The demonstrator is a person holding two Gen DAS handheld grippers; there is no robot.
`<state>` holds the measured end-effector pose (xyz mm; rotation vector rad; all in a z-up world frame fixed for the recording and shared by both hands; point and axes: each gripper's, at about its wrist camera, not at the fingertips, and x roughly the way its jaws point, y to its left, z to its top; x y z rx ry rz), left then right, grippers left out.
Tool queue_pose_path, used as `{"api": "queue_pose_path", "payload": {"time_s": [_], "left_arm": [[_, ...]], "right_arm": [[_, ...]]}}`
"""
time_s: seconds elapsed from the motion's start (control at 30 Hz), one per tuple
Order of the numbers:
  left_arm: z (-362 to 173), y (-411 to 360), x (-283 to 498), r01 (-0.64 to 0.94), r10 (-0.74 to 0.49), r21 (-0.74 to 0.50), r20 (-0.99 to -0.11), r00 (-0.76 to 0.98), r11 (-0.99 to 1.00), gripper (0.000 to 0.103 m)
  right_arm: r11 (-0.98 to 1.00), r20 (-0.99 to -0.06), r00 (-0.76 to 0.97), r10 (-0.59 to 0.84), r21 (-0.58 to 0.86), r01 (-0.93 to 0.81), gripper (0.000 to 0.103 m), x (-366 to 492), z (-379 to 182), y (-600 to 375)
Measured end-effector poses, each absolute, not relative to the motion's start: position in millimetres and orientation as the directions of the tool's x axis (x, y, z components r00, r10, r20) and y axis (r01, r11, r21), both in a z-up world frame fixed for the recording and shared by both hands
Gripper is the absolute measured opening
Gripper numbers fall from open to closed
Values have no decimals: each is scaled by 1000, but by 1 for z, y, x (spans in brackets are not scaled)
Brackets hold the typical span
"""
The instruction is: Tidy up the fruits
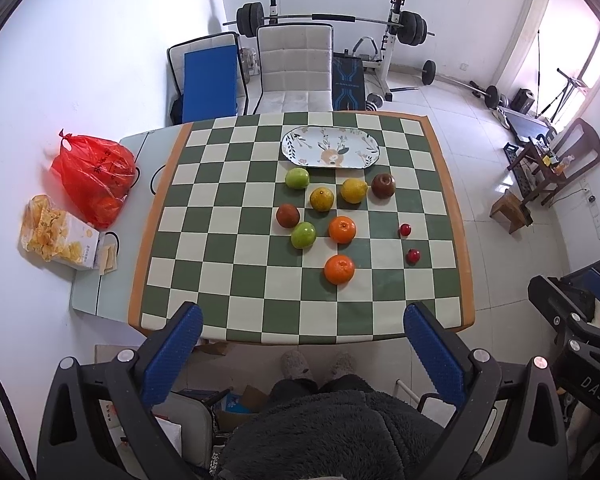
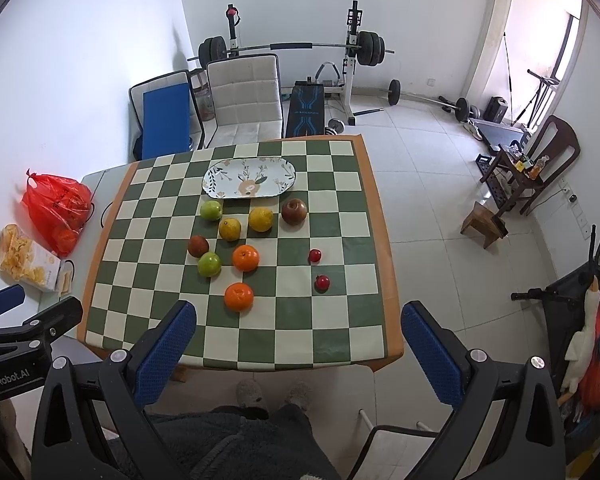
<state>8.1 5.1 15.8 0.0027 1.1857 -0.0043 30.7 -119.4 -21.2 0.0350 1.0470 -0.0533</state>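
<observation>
Both the left gripper [image 1: 303, 322] and right gripper [image 2: 299, 320] hang above the checkered worktop [image 1: 260, 280], jaws apart and empty, probably surveying scattered fruit before filling the bare oval floral plate [image 1: 296, 148].

Fruits [image 1: 342, 229] on table [image 1: 260, 320], before the platter [image 1: 330, 148] behind them.
</observation>
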Motion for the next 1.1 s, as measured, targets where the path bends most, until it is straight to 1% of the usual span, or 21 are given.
{"api": "queue_pose_path", "payload": {"time_s": [0.4,0.47,1.1], "left_arm": [[15,5,5,5,1,3,-923,385,1000,103],[25,7,4,0,2,2,-922,387,1000,103],[29,7,6,0,0,0,-918,396,1000,103]], "right_arm": [[998,-860,509,-33,-2,62,103,31,-12,-119],[998,-859,511,-34,-2,62,103,32,-10,-119],[998,-858,512,-42,-14,59,103,33,-4,-119]]}}
